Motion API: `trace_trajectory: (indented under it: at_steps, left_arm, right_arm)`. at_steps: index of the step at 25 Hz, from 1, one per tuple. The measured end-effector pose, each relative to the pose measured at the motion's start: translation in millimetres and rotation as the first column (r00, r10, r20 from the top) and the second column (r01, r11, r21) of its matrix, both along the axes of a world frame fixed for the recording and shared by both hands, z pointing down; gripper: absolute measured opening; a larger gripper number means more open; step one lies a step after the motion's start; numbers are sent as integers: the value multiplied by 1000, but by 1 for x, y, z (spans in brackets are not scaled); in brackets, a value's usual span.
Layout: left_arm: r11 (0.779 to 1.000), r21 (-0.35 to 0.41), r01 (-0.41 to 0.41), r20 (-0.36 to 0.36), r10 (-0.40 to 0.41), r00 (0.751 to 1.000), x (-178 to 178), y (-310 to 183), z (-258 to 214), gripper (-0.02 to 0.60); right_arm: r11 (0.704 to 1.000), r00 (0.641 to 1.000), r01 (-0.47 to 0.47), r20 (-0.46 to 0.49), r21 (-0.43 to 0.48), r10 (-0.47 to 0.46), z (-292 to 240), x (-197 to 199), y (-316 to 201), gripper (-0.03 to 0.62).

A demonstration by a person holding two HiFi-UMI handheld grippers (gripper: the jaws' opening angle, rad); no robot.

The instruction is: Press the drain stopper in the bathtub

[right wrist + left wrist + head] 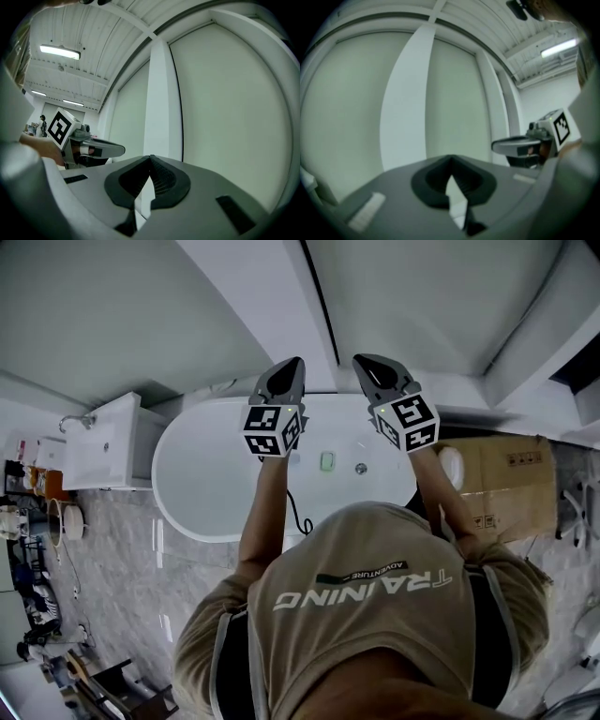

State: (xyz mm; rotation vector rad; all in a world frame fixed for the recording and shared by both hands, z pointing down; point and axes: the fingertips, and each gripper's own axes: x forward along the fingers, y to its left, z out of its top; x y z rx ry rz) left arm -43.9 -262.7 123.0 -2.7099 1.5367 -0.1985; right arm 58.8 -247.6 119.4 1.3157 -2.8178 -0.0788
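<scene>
A white oval bathtub (197, 486) lies below me in the head view. Its small round metal drain stopper (361, 468) sits on the tub floor, with a pale green object (326, 461) just to its left. Both grippers are held up high above the tub, side by side and pointing away from me. The left gripper (291, 367) is shut with nothing in it, and so is the right gripper (367, 362). In the left gripper view the jaws (450, 159) meet against a pale wall, with the right gripper (534, 143) beside them. The right gripper view shows its closed jaws (150, 158) and the left gripper (89, 147).
A white washbasin cabinet (101, 442) with a tap stands left of the tub. A cardboard box (511, 479) lies at the tub's right end. A dark cable (300, 517) hangs over the tub's near rim. Grey marble floor (122, 559) lies around it.
</scene>
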Motion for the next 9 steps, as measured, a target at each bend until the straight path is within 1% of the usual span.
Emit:
trace_trajectory:
  at_steps: [2, 4, 6, 9]
  left_arm:
    - [1000, -12, -9, -8, 9, 1000, 3, 1, 3, 3]
    - [1000, -16, -13, -11, 12, 1000, 6, 3, 4, 3]
    - [1000, -6, -18, -7, 18, 1000, 9, 4, 1, 2]
    - [1000, 21, -21, 18, 20, 1000, 12, 4, -6, 2]
  right_arm:
    - [1000, 1000, -3, 16, 17, 3, -4, 0, 3, 8]
    - [1000, 1000, -3, 11, 3, 3, -2, 0, 6, 9]
    - [1000, 1000, -4, -1, -11, 4, 2, 1, 6, 9]
    - [1000, 1000, -4, -8, -22, 4, 5, 1, 5, 9]
